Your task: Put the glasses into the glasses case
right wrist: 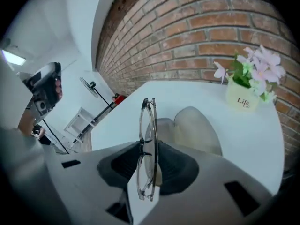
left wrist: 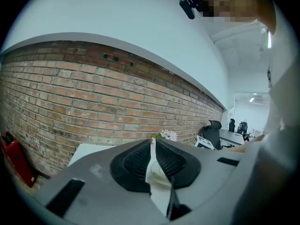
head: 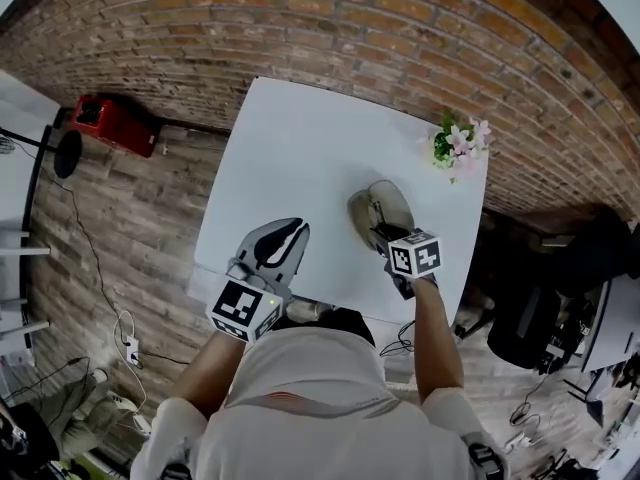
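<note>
A beige clamshell glasses case [right wrist: 194, 125] lies open on the white worktop [head: 300, 138]. Just before it, the right tongs [right wrist: 149, 146] pinch clear-framed glasses [right wrist: 146, 121]. The left tongs [left wrist: 153, 144] are pressed together.

Red brick wall [head: 400, 28] behind a white table [head: 300, 138] — plank floor [head: 130, 238], black office chair [left wrist: 214, 127] beyond.

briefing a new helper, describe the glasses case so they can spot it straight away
On the white table against the brick wall, look at the near right part, just ahead of the right gripper holding the glasses. The glasses case is the pale beige shell lying open there; unlike the flower pot at the far right corner, it is low and plain.
</note>
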